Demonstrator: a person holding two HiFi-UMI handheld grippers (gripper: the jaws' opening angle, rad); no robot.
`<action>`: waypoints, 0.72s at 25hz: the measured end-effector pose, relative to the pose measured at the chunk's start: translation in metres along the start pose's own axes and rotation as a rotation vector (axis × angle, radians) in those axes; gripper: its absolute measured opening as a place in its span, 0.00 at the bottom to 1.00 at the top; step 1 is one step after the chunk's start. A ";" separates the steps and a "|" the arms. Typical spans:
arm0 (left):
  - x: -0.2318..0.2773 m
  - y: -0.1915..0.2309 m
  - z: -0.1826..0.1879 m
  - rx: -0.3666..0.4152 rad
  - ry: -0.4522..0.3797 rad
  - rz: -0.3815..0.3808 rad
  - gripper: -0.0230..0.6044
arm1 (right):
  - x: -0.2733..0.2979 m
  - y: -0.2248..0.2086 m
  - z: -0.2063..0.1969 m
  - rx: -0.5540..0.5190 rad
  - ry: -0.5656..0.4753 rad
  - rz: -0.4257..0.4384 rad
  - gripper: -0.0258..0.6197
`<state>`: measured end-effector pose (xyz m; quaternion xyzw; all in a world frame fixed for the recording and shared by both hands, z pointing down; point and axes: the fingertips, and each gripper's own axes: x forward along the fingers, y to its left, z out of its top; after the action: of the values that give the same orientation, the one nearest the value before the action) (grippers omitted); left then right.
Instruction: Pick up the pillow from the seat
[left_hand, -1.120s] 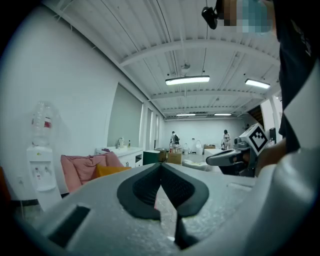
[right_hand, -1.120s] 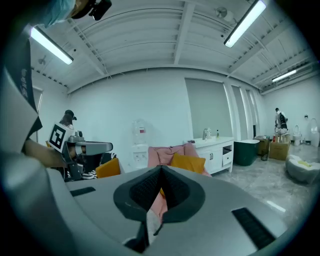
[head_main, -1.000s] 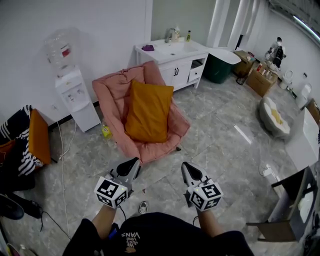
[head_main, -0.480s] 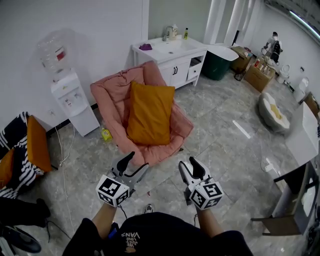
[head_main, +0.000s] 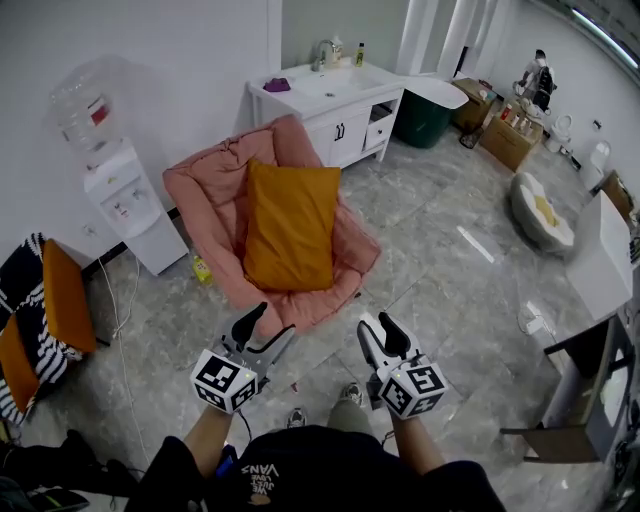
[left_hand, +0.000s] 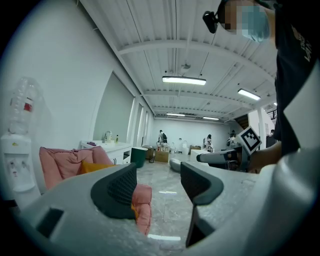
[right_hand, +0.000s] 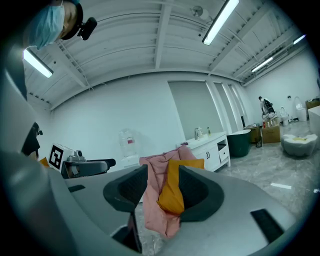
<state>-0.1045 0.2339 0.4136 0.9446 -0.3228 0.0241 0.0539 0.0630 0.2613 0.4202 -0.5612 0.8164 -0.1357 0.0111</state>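
Note:
An orange pillow (head_main: 290, 225) leans upright in a pink padded chair (head_main: 200, 190) on the grey floor. Both grippers hover level in front of the chair, well short of it. My left gripper (head_main: 262, 330) is open, and so is my right gripper (head_main: 380, 335). The jaws of both have just been opening, with nothing between them. In the left gripper view the left gripper (left_hand: 157, 177) has the pillow (left_hand: 90, 166) and chair (left_hand: 60, 162) off to its left. In the right gripper view the pillow (right_hand: 172, 192) shows far off through the gap of the right gripper (right_hand: 162, 182).
A water dispenser (head_main: 115, 190) stands left of the chair, a white sink cabinet (head_main: 320, 100) behind it. A small yellow bottle (head_main: 203, 268) sits on the floor by the chair. A striped and orange cushion (head_main: 50, 310) lies far left; a white table (head_main: 600, 270) stands right.
Both grippers were shut a second ago and now stand open. The view has moved closer to the chair, and the grippers went forward with it.

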 end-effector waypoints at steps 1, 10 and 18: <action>0.008 0.002 0.001 -0.001 0.001 0.004 0.47 | 0.005 -0.007 0.003 0.000 0.001 0.005 0.32; 0.096 0.014 0.023 -0.015 -0.017 0.098 0.47 | 0.056 -0.085 0.037 -0.028 0.043 0.105 0.32; 0.159 0.020 0.024 -0.020 -0.028 0.204 0.47 | 0.096 -0.150 0.054 -0.046 0.064 0.206 0.32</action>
<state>0.0093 0.1186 0.4041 0.9065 -0.4182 0.0129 0.0561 0.1741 0.1122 0.4165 -0.4696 0.8727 -0.1329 -0.0140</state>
